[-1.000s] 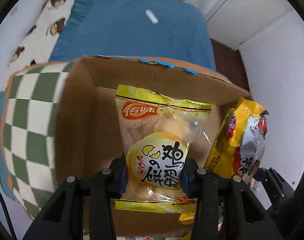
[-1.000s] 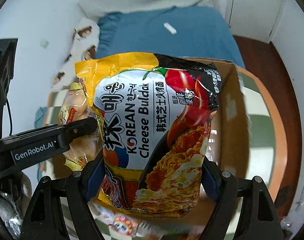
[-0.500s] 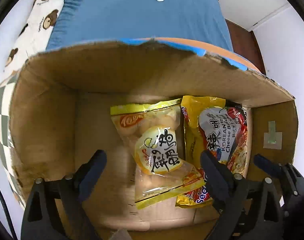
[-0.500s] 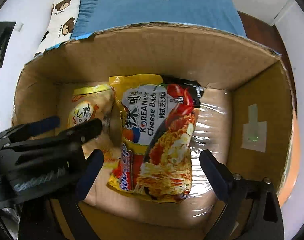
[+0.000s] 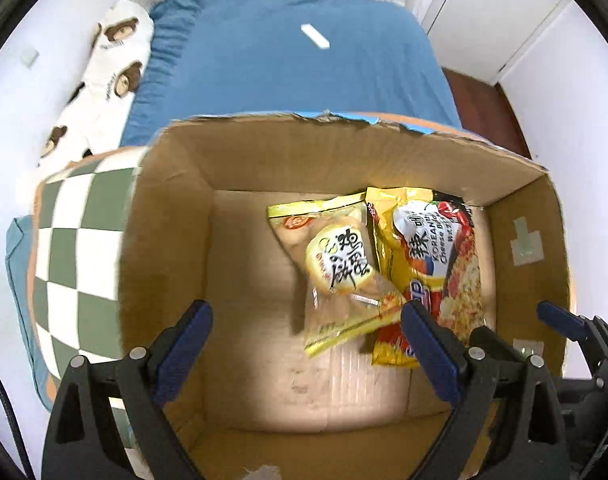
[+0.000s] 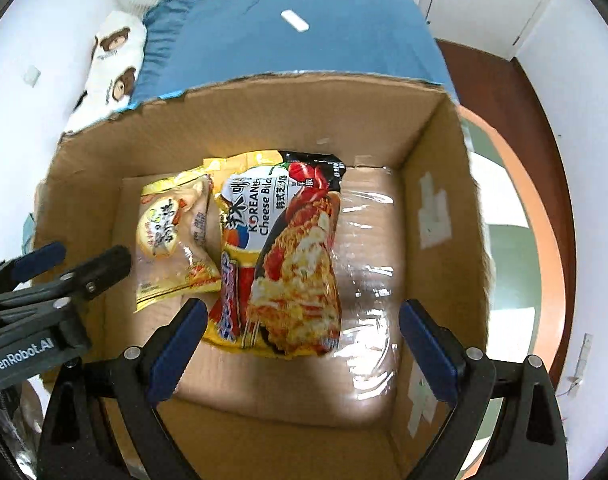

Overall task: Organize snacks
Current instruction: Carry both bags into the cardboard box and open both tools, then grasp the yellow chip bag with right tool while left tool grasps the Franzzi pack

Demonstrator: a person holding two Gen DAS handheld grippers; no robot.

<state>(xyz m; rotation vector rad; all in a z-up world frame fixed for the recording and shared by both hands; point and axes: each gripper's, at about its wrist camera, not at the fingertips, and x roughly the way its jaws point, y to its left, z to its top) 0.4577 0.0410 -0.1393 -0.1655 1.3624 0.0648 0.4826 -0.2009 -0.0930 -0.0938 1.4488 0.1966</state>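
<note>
Now both grippers point down into the cardboard box [image 5: 175, 208], and each one is empty. The left gripper [image 5: 306, 330] has its blue-padded fingers wide apart, with only the bare box floor between them. Its jaws have just been opening, and the biscuit packet [image 5: 340, 264] now lies on the floor ahead of the gripper, nearer to its right finger, not touched by either pad. The right gripper [image 6: 301, 330] also has its jaws wide apart; they have just been opening as well. The noodle packet [image 6: 287, 264] lies flat on the floor ahead of it, toward its left finger, and the lower edge of the packet reaches close to that finger without clear contact.

The two packets lie side by side in the box. The biscuit packet is on the left and the noodle packet on the right, and their long edges touch or overlap a little. In the left wrist view, the corner of the biscuit packet seems to lie over the edge of the noodle packet. To the right of the noodle packet, the floor of the box is covered with shiny clear tape [image 6: 368, 280].

Beyond the far wall of the box there is a blue bed sheet [image 5: 287, 76], with a bear-pattern pillow [image 5: 107, 80] at its left. A green and white checkered cloth [image 5: 79, 248] lies under the box, on the left side of the left gripper.
</note>
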